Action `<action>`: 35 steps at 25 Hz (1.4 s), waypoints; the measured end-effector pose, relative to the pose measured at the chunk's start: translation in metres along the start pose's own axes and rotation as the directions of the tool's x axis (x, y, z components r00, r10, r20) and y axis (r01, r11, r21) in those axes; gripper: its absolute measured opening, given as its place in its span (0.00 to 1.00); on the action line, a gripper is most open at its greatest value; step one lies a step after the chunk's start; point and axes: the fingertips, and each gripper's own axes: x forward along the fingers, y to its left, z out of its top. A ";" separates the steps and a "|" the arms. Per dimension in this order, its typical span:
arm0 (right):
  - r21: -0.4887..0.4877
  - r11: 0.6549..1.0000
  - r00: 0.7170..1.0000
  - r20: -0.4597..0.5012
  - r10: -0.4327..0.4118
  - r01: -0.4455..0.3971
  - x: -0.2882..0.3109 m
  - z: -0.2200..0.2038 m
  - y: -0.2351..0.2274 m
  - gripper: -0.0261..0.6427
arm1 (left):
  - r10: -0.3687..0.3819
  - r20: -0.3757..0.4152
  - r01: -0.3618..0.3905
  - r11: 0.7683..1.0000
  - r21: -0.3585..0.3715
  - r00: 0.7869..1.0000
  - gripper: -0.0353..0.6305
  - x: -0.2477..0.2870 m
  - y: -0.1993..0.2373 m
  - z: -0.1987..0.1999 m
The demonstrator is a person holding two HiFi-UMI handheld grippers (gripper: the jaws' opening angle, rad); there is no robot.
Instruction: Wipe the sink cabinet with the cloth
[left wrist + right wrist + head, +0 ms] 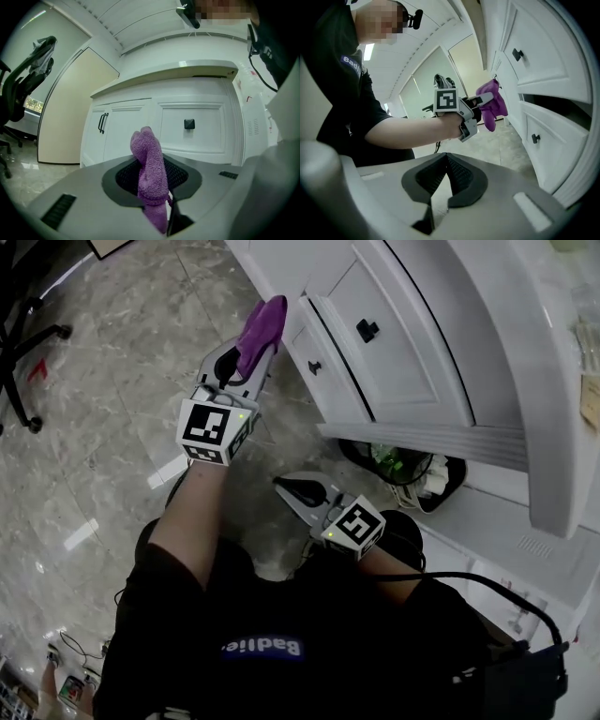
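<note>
Between the jaws of the left tool, the purple cloth is clamped near the sink cabinet; the right tool is closed, empty.

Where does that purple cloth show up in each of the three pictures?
Head view: upper middle, the cloth sticks out of the left gripper, beside the cabinet.
Left gripper view: lower centre, pinched between the jaws.
Right gripper view: right of centre, at the left gripper's tip.
Shared landmark: the white cabinet, behind or beside the cloth in all three.
</note>
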 end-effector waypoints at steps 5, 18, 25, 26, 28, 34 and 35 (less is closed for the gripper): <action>-0.025 0.999 1.000 -0.019 -0.019 0.019 0.004 -0.016 -0.014 0.04 | -0.014 -0.015 0.015 0.999 0.034 1.000 0.22 0.026 0.005 -0.011; -0.040 0.997 0.997 -0.023 -0.067 0.066 -0.020 -0.026 -0.012 0.04 | -0.119 -0.171 0.137 0.986 0.096 0.978 0.22 0.095 -0.038 -0.097; -0.058 0.998 1.000 -0.020 -0.017 0.016 -0.026 -0.023 -0.008 0.04 | -0.251 -0.218 0.280 0.954 0.110 0.943 0.21 0.077 -0.089 -0.108; -0.056 0.998 1.000 -0.015 -0.009 0.008 -0.026 -0.022 -0.007 0.04 | -0.270 -0.223 0.302 0.946 0.121 0.937 0.21 0.074 -0.097 -0.109; -0.064 0.998 1.000 -0.020 0.005 -0.006 -0.024 -0.023 -0.006 0.04 | -0.307 -0.235 0.345 0.928 0.139 0.922 0.21 0.067 -0.114 -0.113; -0.107 0.991 0.994 -0.079 0.078 -0.086 -0.016 -0.040 0.005 0.04 | -0.424 -0.258 0.472 0.867 0.162 0.868 0.21 0.045 -0.161 -0.125; -0.112 0.989 0.993 -0.081 0.090 -0.099 -0.016 -0.041 0.007 0.04 | -0.451 -0.264 0.503 0.846 0.177 0.852 0.21 0.041 -0.170 -0.126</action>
